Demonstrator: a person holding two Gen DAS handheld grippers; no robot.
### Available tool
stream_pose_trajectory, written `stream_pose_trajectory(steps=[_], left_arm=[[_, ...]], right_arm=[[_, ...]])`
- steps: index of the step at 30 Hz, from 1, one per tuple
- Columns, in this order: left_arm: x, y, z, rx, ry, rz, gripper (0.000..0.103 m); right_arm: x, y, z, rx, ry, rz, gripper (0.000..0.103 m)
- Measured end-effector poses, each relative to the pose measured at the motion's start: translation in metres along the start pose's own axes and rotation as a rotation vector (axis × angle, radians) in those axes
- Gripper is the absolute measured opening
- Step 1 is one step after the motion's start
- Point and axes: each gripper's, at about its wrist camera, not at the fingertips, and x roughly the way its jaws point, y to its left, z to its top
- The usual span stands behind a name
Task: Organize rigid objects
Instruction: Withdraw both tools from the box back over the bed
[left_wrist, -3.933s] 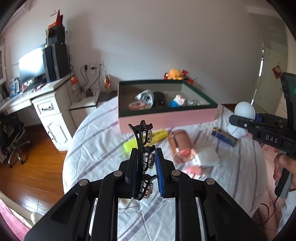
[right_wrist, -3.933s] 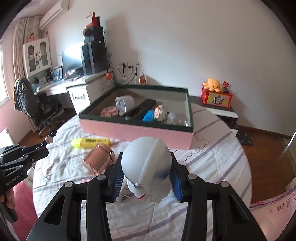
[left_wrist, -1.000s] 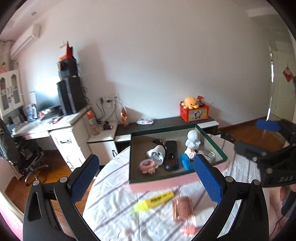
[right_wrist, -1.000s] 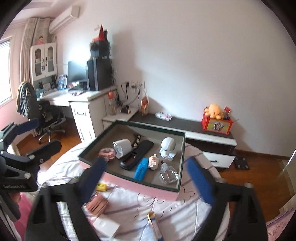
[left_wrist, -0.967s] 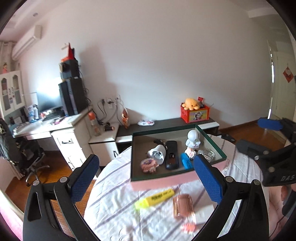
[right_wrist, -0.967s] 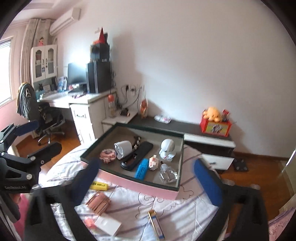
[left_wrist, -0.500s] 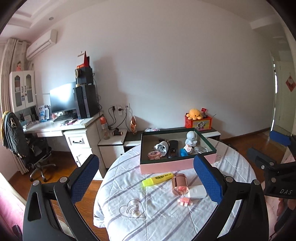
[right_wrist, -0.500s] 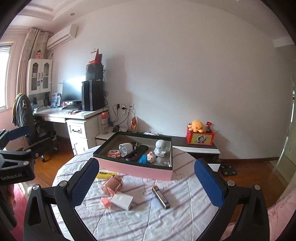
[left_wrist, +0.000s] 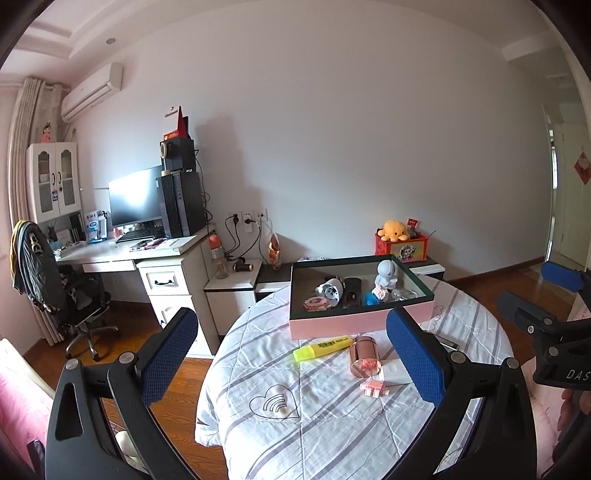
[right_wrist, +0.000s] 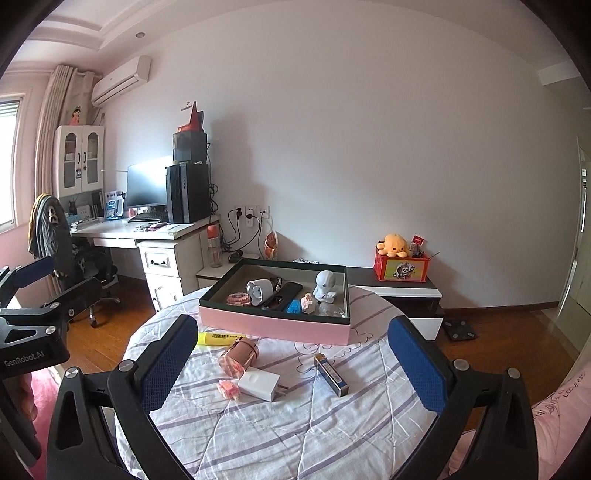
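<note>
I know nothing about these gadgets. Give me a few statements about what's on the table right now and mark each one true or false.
1. The white astronaut figurine stands inside the pink box. True.
2. The left gripper is clamped on a hair clip. False: its jaws are wide apart and hold nothing.
3. The yellow highlighter lies on the striped cloth outside the box. True.
4. The rose-gold cylinder stands upright. False: it lies on its side.
5. The right gripper is open and empty. True.
6. The white charger is in the box. False: it rests on the cloth, beside a small pink item.
</note>
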Motion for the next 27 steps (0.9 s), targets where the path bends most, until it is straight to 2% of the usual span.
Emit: stream_pose_trajectory(steps=[14,27], left_arm=[[0.011,-0.005,-0.005,0.007,0.022,-0.008,0.103],[0.050,-0.014,-0.024,0.019,0.122,-0.032,0.103]], right_arm=[[0.006,0.000,-0.003,-0.014,0.016,-0.017,0.103],[0.034,-0.019,-0.020,0.009,0.089,-0.037,0.103]])
